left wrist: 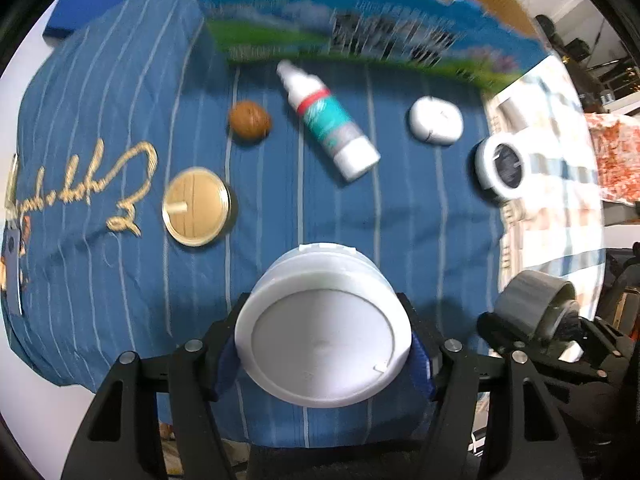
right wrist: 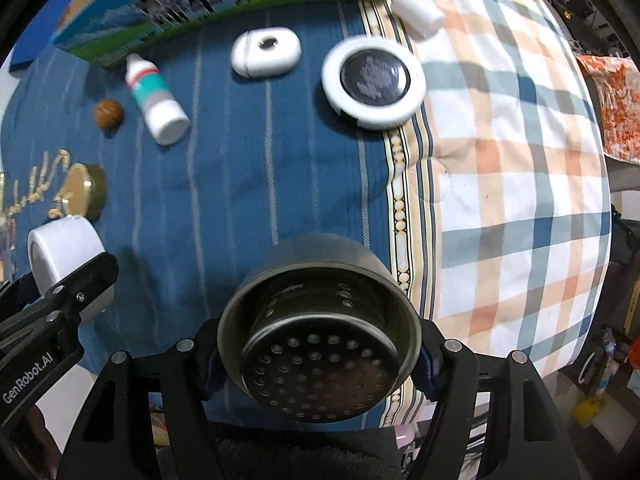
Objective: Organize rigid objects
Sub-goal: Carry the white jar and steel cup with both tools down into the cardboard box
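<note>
- Left tool grips a white jar; right tool grips a perforated metal cup, both above the bed.
- Spray bottle, walnut, gold lid lie unsorted beside the box.

I count: 1 white tub | 1 metal strainer cup | 1 spray bottle | 1 walnut | 1 gold lid | 1 white case | 1 round white-rimmed dish | 1 box
</note>
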`<action>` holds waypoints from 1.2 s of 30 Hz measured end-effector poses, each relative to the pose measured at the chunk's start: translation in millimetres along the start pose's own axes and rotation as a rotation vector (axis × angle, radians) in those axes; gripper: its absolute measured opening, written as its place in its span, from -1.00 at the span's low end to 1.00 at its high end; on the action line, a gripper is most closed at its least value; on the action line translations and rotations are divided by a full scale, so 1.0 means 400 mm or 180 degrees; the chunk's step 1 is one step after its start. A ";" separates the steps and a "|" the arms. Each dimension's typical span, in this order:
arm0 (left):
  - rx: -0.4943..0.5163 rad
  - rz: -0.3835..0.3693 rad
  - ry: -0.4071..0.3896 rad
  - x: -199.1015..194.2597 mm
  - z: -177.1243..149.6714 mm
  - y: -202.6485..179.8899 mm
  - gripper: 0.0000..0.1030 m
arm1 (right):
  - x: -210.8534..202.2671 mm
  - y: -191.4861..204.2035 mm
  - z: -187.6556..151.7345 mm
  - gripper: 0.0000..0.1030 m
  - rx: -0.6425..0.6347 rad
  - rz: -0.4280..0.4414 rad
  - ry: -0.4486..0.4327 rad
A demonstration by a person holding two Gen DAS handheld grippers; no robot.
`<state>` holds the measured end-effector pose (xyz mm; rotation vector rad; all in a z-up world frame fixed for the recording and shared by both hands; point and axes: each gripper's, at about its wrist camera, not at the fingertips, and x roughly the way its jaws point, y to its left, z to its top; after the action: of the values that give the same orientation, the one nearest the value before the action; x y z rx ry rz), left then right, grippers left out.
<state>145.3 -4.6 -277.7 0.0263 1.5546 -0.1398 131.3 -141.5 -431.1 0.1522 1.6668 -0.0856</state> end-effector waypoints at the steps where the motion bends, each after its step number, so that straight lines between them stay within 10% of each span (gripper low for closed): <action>1: 0.0020 -0.0017 -0.0047 -0.021 0.005 0.009 0.27 | -0.014 0.003 0.001 0.42 -0.0015 0.0015 -0.0030; 14: 0.0165 -0.0246 -0.0588 -0.203 0.100 0.011 0.27 | -0.282 0.037 0.054 0.42 -0.0103 0.0276 -0.0545; 36: 0.0129 -0.0315 -0.0808 -0.210 0.625 -0.068 0.27 | -0.459 0.047 0.617 0.42 -0.0303 0.0402 -0.0912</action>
<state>390.3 -51.9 -187.7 -0.0353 1.2996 -0.2435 394.5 -168.1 -273.2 0.1645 1.3692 0.0651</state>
